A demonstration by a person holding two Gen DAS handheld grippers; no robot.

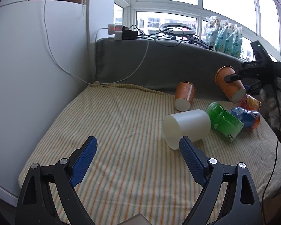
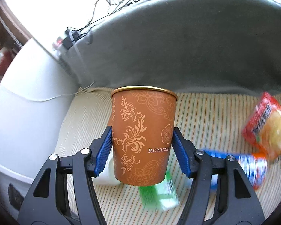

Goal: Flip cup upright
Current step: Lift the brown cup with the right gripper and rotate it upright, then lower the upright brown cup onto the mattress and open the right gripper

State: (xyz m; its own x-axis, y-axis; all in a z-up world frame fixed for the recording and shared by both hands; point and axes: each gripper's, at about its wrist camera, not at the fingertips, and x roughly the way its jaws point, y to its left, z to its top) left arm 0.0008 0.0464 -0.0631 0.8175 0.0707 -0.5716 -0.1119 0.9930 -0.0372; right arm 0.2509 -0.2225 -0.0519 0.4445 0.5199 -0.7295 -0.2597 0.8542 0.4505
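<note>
The right gripper (image 2: 142,146) clamps its fingers on the orange cup (image 2: 143,135), held in the air above the striped cushion (image 1: 112,131), while the left gripper (image 1: 138,155) hangs spread and empty.

Striped cushion (image 1: 110,131) carries everything, grey backrest (image 1: 178,65) behind. Lying on cushion, ahead and right of left gripper (image 1: 138,150): white cup (image 1: 187,127) on its side, just past right fingertip; orange paper cup (image 1: 184,95) on its side beyond it; green bottle (image 1: 224,121), blue-orange bottle (image 1: 246,116), red snack packet (image 1: 251,102) further right.
</note>
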